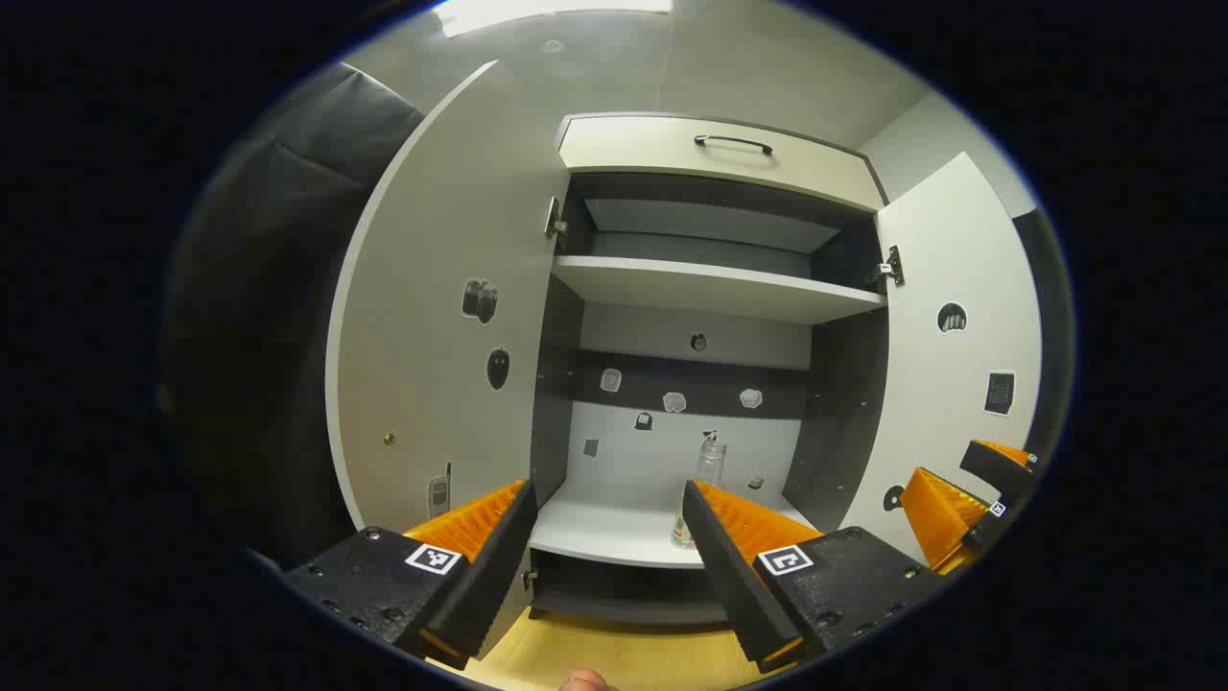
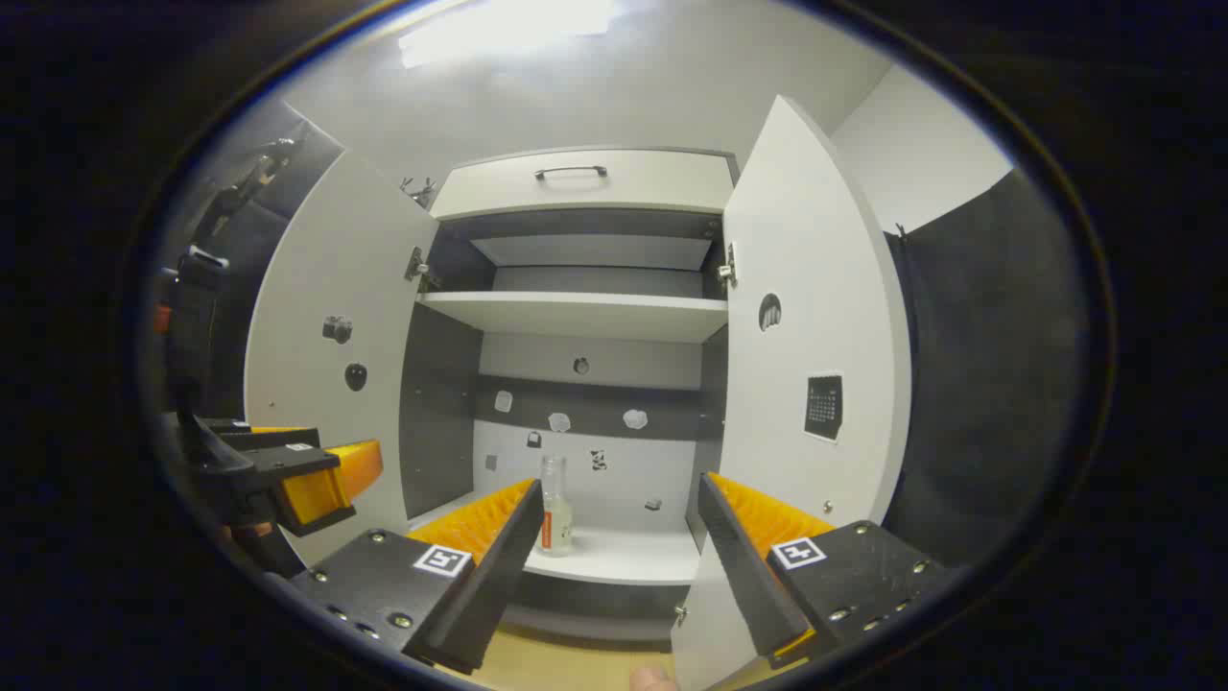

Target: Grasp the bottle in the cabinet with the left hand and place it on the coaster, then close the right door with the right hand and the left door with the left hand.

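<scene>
The cabinet [image 1: 715, 288] stands with both doors swung wide: the left door [image 1: 432, 317] and the right door [image 1: 959, 345] each carry small dark stickers on their inner faces. Across the top runs a pale drawer front [image 1: 710, 158] with a dark handle [image 1: 733, 143]. Below it an upper shelf [image 1: 715, 288] spans the opening, and lower down sits the bottom shelf [image 1: 604, 528], its back wall dotted with little stickers.

The bottle [image 1: 705, 480], clear glass, stands upright on the bottom shelf; in the left gripper view it is partly hidden behind that gripper's right finger, and in the right gripper view the bottle [image 2: 554, 518] shows a label low on its body.

The left gripper [image 1: 607, 523] is held in front of the cabinet, jaws spread wide with nothing between them, short of the bottle. The right gripper [image 2: 622, 523] is likewise spread apart and empty, facing the cabinet's opening. Each gripper appears at the edge of the other's view: the right gripper [image 1: 969, 489] near the right door, the left gripper [image 2: 288, 470] before the left door [image 2: 336, 365]
</scene>
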Available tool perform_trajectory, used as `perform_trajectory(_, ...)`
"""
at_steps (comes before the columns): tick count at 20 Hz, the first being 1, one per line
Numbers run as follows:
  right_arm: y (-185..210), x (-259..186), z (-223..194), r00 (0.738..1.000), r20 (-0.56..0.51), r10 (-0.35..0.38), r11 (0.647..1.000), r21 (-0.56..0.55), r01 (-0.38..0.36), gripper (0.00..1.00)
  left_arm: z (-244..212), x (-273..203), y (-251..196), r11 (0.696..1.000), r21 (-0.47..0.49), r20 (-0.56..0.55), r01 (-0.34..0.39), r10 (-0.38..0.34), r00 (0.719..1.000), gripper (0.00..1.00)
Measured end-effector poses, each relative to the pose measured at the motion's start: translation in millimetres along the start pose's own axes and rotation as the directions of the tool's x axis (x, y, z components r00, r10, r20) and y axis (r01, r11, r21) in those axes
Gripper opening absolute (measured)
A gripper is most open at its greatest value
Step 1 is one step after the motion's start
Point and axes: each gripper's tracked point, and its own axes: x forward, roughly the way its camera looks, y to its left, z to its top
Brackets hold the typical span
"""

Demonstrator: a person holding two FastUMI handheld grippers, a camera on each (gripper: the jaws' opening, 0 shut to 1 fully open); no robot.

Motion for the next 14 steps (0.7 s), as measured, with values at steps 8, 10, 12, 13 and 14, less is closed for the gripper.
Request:
perform_trajectory(8,1,9,11,0.998,0.059,-0.011,1.000,0.023,0.009,0.98,-10,16,-4,1.000,0.012,-0.023,0.017,-0.017,1.000,0.96)
perform_trajectory(10,-3,11,15,0.997,0.075,-0.015,1.000,0.026,0.013,0.98,-11,19,-6,1.000,0.016,-0.024,0.019,-0.019,1.000,0.93)
perform_trajectory(12,-6,14,20,0.996,0.089,-0.020,0.999,0.036,0.017,0.98,-8,21,-8,1.000,0.015,-0.021,0.022,-0.022,1.000,0.96)
perform_trajectory(13,-8,15,22,0.995,0.094,-0.022,0.999,0.044,0.018,0.98,-5,21,-10,1.000,0.017,-0.017,0.025,-0.025,1.000,0.96)
perform_trajectory(14,-10,15,23,0.995,0.098,-0.026,0.999,0.050,0.021,0.98,-3,22,-12,0.999,0.022,-0.011,0.029,-0.028,1.000,0.96)
